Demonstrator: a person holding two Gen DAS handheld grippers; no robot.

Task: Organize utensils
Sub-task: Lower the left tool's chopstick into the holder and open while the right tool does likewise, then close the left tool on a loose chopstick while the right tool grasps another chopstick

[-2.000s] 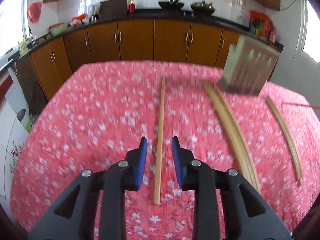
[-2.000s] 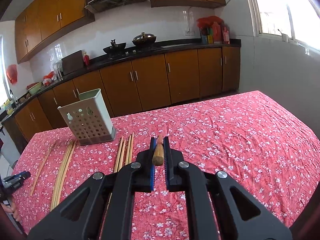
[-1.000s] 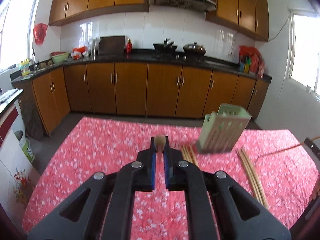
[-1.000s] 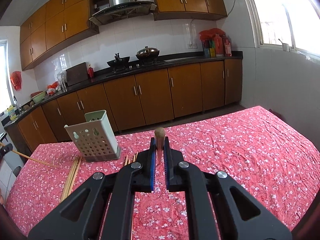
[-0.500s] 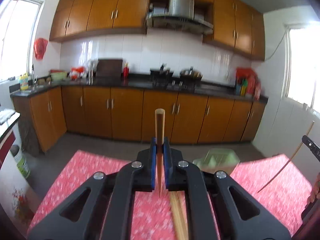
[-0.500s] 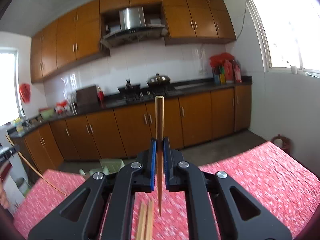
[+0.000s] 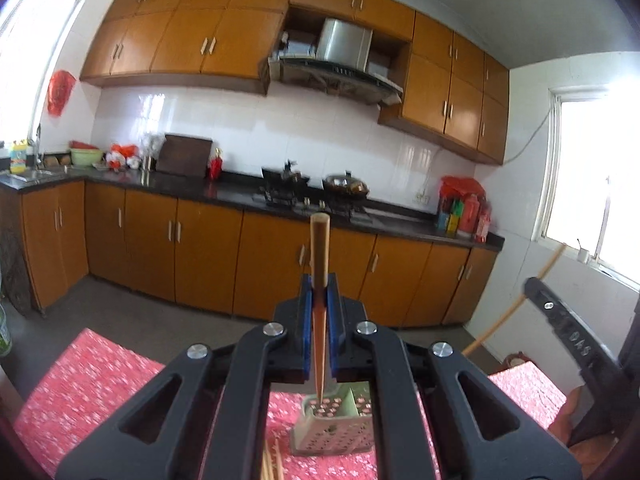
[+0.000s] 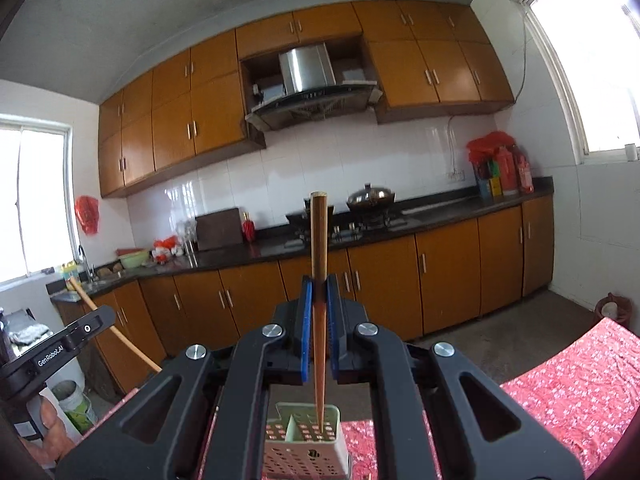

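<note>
Each chopstick stands upright with its thin tip poised just above the perforated holder point(image 8: 306, 440), the landmark here. The left chopstick point(image 7: 319, 264) points at the holder's left compartment; the right chopstick point(image 8: 319, 248) points right of its divider. The left claw point(image 7: 319, 312) is clenched on its stick, and the right claw point(image 8: 319, 312) likewise. The insertion step seems in hand; next, I judge, comes a straight descent before letting go. Beside the holder, loose chopsticks point(image 7: 271, 462) lie on the red-clothed bench point(image 7: 92, 384).

Red floral tablecloth point(image 7: 92, 376), wooden cabinets point(image 7: 208, 256), wok point(image 8: 370, 196).
</note>
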